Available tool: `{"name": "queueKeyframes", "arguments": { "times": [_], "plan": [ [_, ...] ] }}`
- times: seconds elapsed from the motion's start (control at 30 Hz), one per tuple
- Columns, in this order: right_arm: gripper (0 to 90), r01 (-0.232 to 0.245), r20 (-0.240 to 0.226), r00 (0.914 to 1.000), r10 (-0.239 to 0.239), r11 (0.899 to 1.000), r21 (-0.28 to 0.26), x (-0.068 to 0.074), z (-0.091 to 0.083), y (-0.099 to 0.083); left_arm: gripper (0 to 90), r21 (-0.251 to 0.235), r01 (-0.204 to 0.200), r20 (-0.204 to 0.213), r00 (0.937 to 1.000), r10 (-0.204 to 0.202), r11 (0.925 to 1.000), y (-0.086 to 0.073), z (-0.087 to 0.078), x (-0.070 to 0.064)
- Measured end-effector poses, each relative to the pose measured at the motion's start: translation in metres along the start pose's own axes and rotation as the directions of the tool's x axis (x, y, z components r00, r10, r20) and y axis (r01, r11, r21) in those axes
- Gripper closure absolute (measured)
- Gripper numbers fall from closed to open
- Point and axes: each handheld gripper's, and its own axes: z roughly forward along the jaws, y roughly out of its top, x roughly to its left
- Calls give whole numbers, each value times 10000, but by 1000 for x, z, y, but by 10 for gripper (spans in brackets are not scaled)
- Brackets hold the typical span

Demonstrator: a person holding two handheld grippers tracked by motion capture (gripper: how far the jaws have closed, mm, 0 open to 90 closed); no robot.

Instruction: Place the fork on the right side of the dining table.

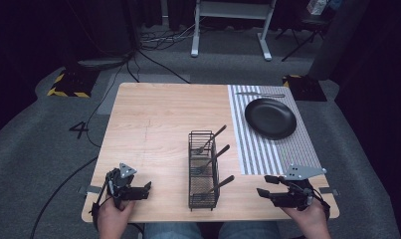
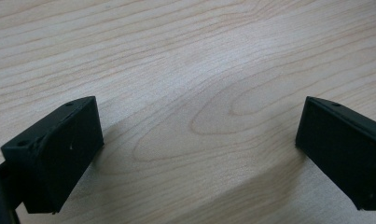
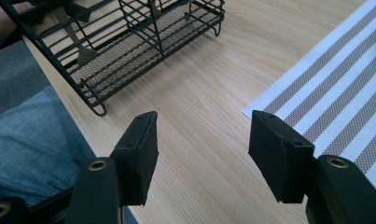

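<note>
- Nearest us, our left gripper (image 1: 147,188) rests at the table's (image 1: 158,119) front edge, jaws spread wide with nothing between them; in the left gripper view they frame bare wood.
- Our right gripper (image 1: 262,191) sits at the front right corner, likewise released and empty, pointing toward the wire caddy (image 1: 203,169) from just beside the striped placemat (image 1: 267,149).
- The caddy stands between the two grippers, near the front edge. Three utensils (image 1: 214,160) lean out of its compartments, handles slanting up and right.
- Farther off, the black plate (image 1: 270,117) lies on the placemat, with a piece of cutlery (image 1: 260,94) behind it.
- We judge the caddy light and unanchored: a jaw catching its wire wall could drag or tip it toward the edge.
- The slanted handles are thin and smooth; a grip near the tip may let one pivot or slip.
- Lifting at an angle could snag a utensil's head in the mesh.
</note>
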Motion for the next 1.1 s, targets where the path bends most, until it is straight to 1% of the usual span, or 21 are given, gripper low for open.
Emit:
{"name": "queueKeyframes", "arguments": {
  "times": [0.23,0.53,0.7,0.8,1.0,1.1],
  "plan": [
    [424,273,-297,9992,-273,9996,-11,12,-5,18,8,0,1,2,10000,-1,10000,0,0,0],
    [426,619,-735,9954,-613,9981,62,28,-2,40,8,2,0,1,10000,0,10000,0,0,0],
    [424,750,-889,9933,-743,9972,42,34,-1,50,8,-9,18,1,10000,-18,10000,0,0,0],
    [424,853,-1112,9902,-849,9964,-8,39,0,56,8,-8,16,1,10000,-16,10000,0,0,0],
    [425,1050,-1414,9845,-1039,9945,6,49,2,67,8,-8,15,0,10000,-15,10000,0,0,0],
    [429,1211,-1592,9799,-1201,9926,-39,55,4,72,8,-8,13,1,10000,-13,10000,0,0,0]
  ]
}}
